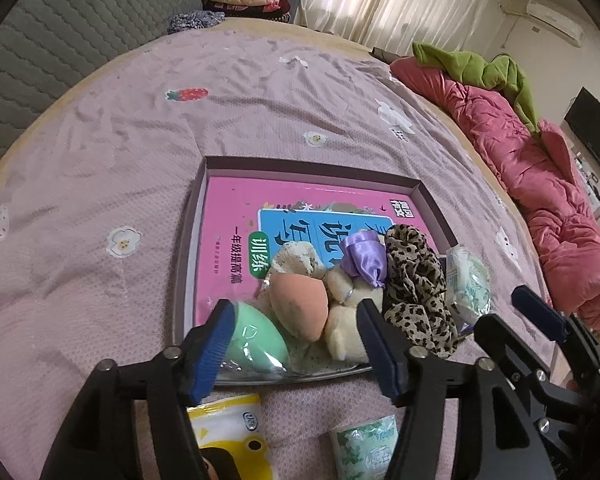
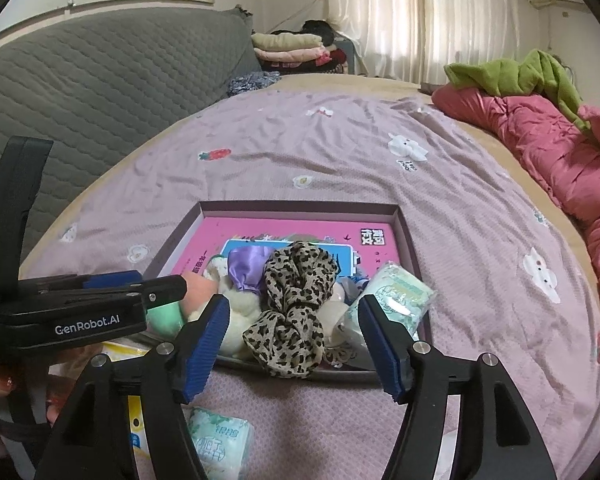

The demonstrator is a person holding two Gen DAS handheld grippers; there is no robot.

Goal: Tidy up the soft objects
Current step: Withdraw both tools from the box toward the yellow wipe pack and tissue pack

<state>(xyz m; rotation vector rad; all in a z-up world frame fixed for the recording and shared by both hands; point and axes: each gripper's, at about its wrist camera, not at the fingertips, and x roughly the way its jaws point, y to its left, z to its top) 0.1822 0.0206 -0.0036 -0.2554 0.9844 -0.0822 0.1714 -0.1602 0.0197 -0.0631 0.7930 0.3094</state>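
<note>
the left gripper (image 2: pixel 168 294) carries the white brand mark "genrobot.ai" on its black side, seen from the right wrist view. the pink book (image 1: pixel 236 248) lying in the shallow box (image 1: pixel 432 208) shows upside-down chinese print: "训练" in a green badge and the line "一年级提高篇" beside it, with larger white characters on its blue panel partly hidden. the tissue pack (image 2: pixel 220 446) near the bottom edge bears green chinese characters too blurred to read.
</note>
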